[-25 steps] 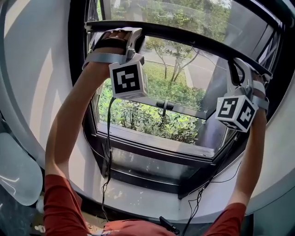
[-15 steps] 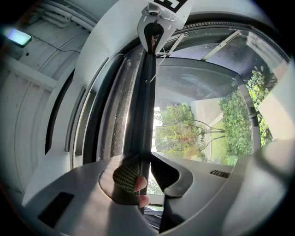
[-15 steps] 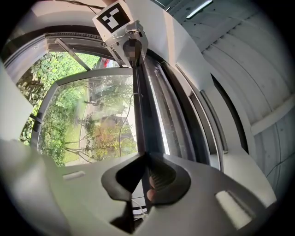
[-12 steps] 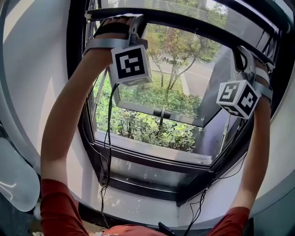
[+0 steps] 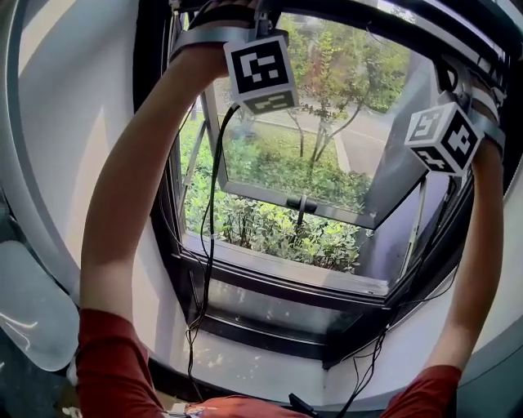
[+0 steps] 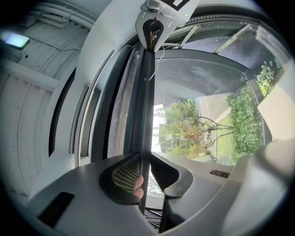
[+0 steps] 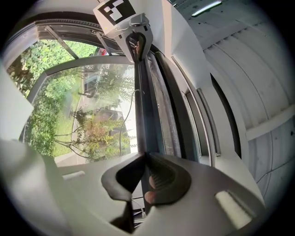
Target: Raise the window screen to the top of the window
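The window screen's dark bottom bar (image 6: 146, 92) runs from one gripper to the other, with grey mesh (image 6: 120, 115) beside it. My left gripper (image 6: 144, 162) is shut on this bar; in the head view it (image 5: 219, 10) is at the very top left, arm stretched up. My right gripper (image 7: 145, 159) is shut on the same bar (image 7: 142, 106); its jaws have just been closing tighter with the bar between them. It (image 5: 454, 75) shows at the upper right in the head view. Each gripper view has the other gripper at the bar's far end.
Behind the screen, a glass casement pane (image 5: 302, 155) with a black handle (image 5: 300, 202) is swung outward over bushes. The dark sill (image 5: 286, 273) is below. Cables (image 5: 208, 245) hang from the left gripper. White wall flanks the frame on both sides.
Both grippers have risen with the screen bar, which has moved from the upper part of the window to the top edge of the head view. More open window shows below.
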